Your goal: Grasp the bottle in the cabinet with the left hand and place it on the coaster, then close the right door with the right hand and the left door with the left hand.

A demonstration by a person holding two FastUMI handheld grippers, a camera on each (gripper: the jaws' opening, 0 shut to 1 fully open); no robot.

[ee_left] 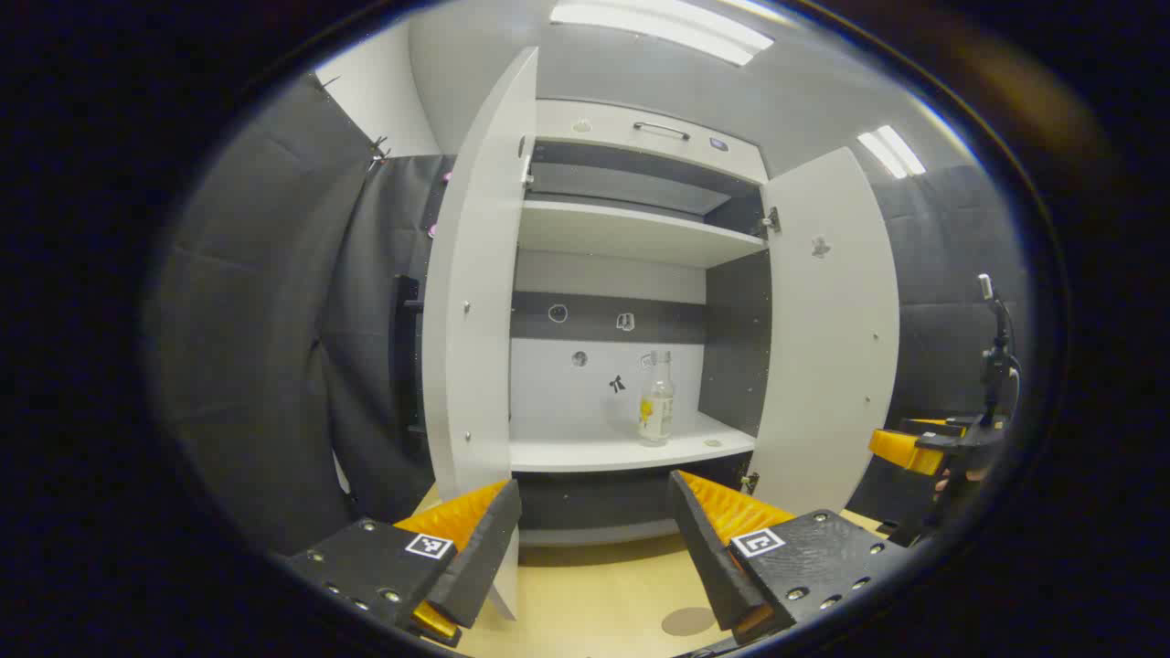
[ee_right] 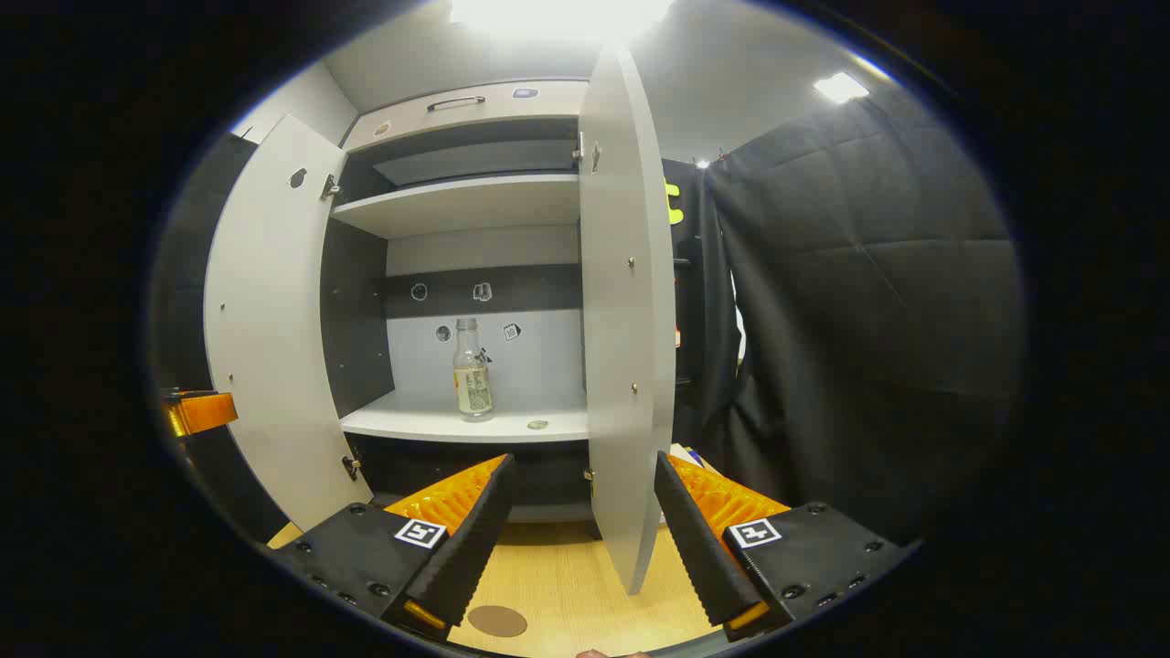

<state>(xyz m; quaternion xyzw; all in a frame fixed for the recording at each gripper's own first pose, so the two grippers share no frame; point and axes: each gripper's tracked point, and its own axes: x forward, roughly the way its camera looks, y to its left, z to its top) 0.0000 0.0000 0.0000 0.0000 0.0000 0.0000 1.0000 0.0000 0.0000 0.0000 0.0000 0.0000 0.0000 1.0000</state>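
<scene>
- Left gripper view: the left door [ee_left: 471, 311] of the cabinet [ee_left: 640, 233] stands swung wide open, its edge turned toward the camera; closing it is the last step, and I judge it not yet begun.
- Between the doors, the bottle [ee_left: 656, 402] stands upright on the lower shelf [ee_left: 585, 450], toward that shelf's right end and set back from its front edge, with nothing touching it.
- At the bottom of this view, the left gripper [ee_left: 594, 530] has its fingers spread apart with nothing between them, aimed at the open cabinet and well short of the bottle, so the grasp remains to be made.
- On the table [ee_left: 585, 594] in front of the cabinet lies the coaster [ee_left: 687, 621], a bare round disc near the front edge.
- Farther right, the right door [ee_left: 827, 338] is also wide open, and its closing appears not started.
- Right gripper view: the right gripper [ee_right: 580, 530] is spread and empty, held low just before the right door's edge.
- By my reading, every step of the task is left to do.
</scene>
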